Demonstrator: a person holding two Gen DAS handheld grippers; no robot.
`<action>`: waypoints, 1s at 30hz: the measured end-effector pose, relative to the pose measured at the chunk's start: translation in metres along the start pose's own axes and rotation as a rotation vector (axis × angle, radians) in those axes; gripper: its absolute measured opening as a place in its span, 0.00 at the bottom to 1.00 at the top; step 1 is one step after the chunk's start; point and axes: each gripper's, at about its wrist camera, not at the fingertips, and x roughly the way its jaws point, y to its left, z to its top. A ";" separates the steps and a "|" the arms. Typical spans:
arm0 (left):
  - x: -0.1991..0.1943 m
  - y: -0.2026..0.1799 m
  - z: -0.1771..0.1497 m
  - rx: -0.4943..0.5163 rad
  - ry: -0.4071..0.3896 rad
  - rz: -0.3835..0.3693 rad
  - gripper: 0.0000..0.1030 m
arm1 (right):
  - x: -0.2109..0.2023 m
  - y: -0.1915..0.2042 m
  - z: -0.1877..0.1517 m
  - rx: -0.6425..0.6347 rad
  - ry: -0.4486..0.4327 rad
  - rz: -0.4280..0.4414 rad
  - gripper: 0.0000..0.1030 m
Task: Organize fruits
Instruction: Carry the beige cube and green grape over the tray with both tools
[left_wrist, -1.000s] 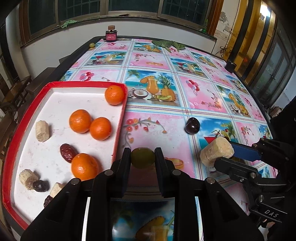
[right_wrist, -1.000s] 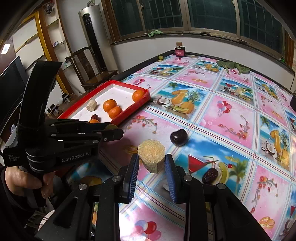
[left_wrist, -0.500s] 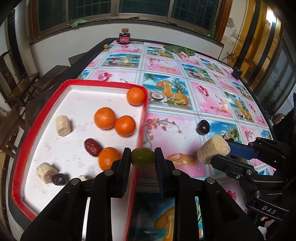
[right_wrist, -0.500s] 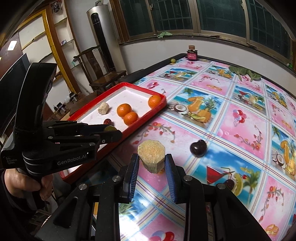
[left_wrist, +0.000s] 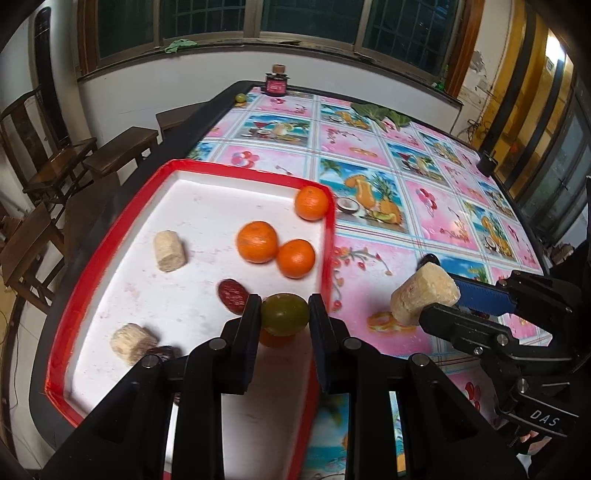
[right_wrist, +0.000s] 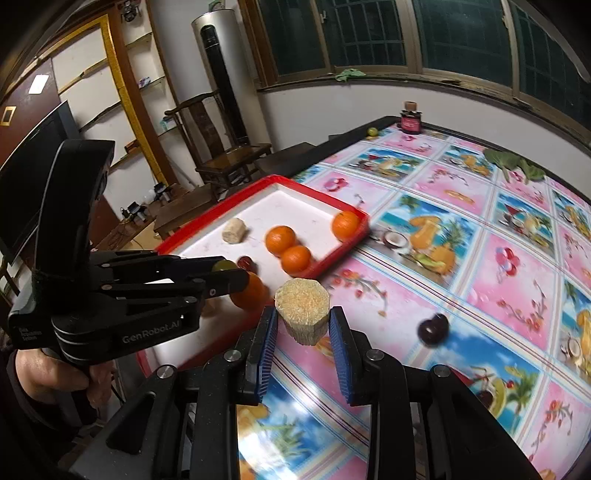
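My left gripper (left_wrist: 284, 314) is shut on a green round fruit (left_wrist: 285, 314) and hangs over the near right part of the red-rimmed white tray (left_wrist: 184, 168). In the tray lie several oranges (left_wrist: 257, 242), pale sugarcane chunks (left_wrist: 169, 250) and a red date (left_wrist: 232, 294). My right gripper (right_wrist: 302, 321) is shut on a pale sugarcane chunk (right_wrist: 302, 312), above the tablecloth just right of the tray (right_wrist: 347, 247). That chunk (left_wrist: 424, 291) also shows at the right of the left wrist view. A dark plum (right_wrist: 433, 328) lies on the cloth.
The table carries a pink fruit-print cloth (left_wrist: 406, 184). A small dark jar (left_wrist: 276, 83), a tiny green fruit (left_wrist: 241, 98) and green leaves (left_wrist: 380, 114) sit at the far end. Wooden chairs (left_wrist: 55, 162) stand left of the table. A hand (right_wrist: 55, 380) grips the left tool.
Both grippers have travelled left with their loads. The green fruit, earlier over the cloth right of the tray, now hangs over the tray's inside; the sugarcane chunk has come nearer the tray edge.
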 end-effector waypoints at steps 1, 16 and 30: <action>-0.001 0.006 0.002 -0.014 0.001 -0.005 0.23 | 0.001 0.002 0.002 -0.002 0.000 0.005 0.28; 0.017 0.083 0.012 -0.180 0.036 0.013 0.23 | 0.033 0.047 0.026 -0.052 0.039 0.129 0.28; 0.036 0.101 0.005 -0.196 0.061 0.046 0.23 | 0.096 0.038 0.090 0.010 0.074 0.107 0.28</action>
